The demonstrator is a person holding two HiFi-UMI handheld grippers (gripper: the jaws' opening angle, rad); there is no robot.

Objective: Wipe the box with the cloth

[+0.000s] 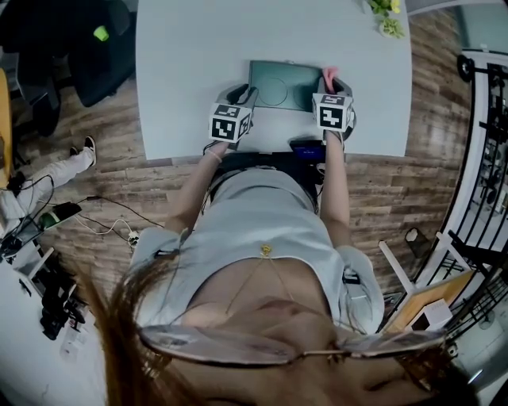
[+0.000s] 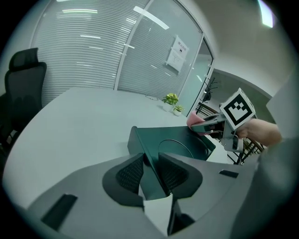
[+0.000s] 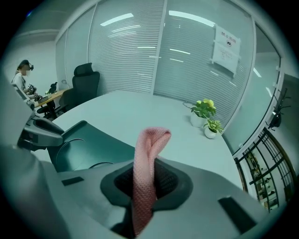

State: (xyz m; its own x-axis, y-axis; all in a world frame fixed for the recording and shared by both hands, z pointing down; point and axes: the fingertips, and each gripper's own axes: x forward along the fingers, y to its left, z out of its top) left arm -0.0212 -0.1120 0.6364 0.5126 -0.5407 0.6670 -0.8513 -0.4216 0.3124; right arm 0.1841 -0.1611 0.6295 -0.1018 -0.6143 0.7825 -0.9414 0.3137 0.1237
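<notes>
While the left tongs (image 2: 150, 173) clamp the box (image 2: 183, 140), the right tongs (image 3: 145, 179) pinch the pink cloth (image 3: 148, 149).

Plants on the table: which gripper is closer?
Right. The right gripper, holding the cloth, is at the end of the box toward the plants; the left gripper pinches the other end, farther off.

A pale counter (image 1: 190, 71) is seen, largely bare. A flat, dark green box (image 1: 282, 83), marked with a circle on top, is laid close to the near edge, slightly right of centre. Two small potted plants (image 1: 386, 20) are set at the far right.
</notes>
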